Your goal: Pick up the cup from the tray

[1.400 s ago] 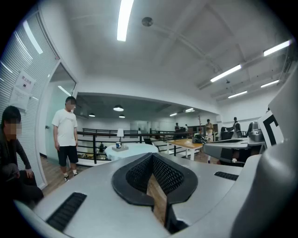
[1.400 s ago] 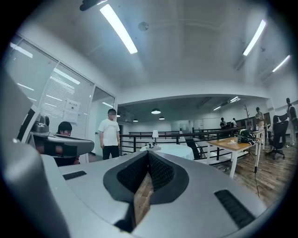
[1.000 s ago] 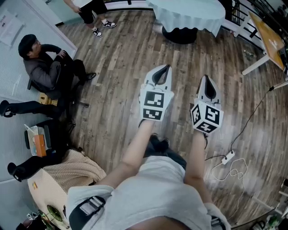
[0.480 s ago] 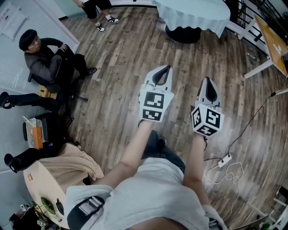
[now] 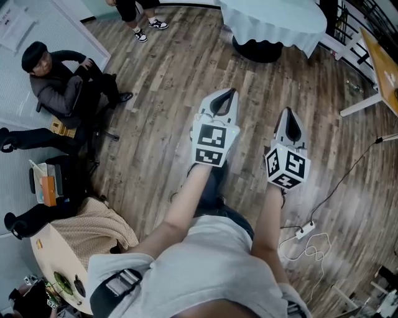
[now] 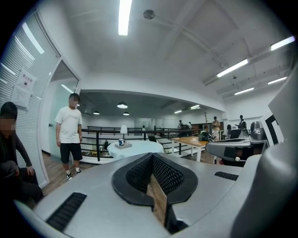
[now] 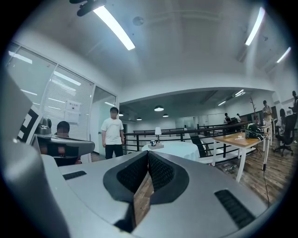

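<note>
A small blue-and-white cup point(image 6: 120, 142) stands on a tray point(image 6: 125, 146) atop a round table with a white cloth point(image 6: 137, 149), far across the room. The right gripper view shows the same cup point(image 7: 152, 143), tray point(image 7: 157, 146) and table point(image 7: 176, 150), still distant. From the head view only the table's cloth point(image 5: 273, 18) shows at the top edge. My left gripper point(image 5: 231, 91) and right gripper point(image 5: 287, 110) are held side by side over the wooden floor, pointing toward the table. Both are shut with nothing between the jaws.
A person sits against the glass wall at left point(image 5: 59, 87); another stands by the railing point(image 6: 69, 135). A wooden desk point(image 5: 387, 71) is at right. A power strip with cable point(image 5: 305, 231) lies on the floor. A chair with a beige blanket point(image 5: 93, 230) is behind left.
In the head view the white table has shifted right and the power strip has slid down the picture. Both grippers stay shut and level before the body.
</note>
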Demonstrator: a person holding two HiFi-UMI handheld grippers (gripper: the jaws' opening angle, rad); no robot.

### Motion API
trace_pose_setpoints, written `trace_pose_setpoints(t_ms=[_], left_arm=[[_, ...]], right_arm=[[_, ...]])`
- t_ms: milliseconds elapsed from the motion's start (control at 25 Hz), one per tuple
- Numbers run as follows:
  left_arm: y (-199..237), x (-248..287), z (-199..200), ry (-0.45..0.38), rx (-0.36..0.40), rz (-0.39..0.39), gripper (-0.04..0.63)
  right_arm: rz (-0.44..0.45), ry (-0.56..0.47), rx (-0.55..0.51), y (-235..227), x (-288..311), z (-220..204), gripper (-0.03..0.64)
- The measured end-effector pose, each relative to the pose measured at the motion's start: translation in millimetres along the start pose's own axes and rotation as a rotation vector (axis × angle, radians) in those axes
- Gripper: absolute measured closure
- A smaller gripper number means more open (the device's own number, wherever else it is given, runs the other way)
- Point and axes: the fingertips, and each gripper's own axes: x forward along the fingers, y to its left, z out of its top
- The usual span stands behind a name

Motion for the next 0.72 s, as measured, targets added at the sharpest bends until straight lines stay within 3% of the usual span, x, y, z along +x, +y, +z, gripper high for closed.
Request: trace_pose_setpoints(t_ms=[720], left_arm=[[133.4,229.9,48.4,-0.034,0.003,-0.043,0.589]], right_arm=[[-0.035,-0.02,-0.006,-20.3,260.4,37.2,0.609]])
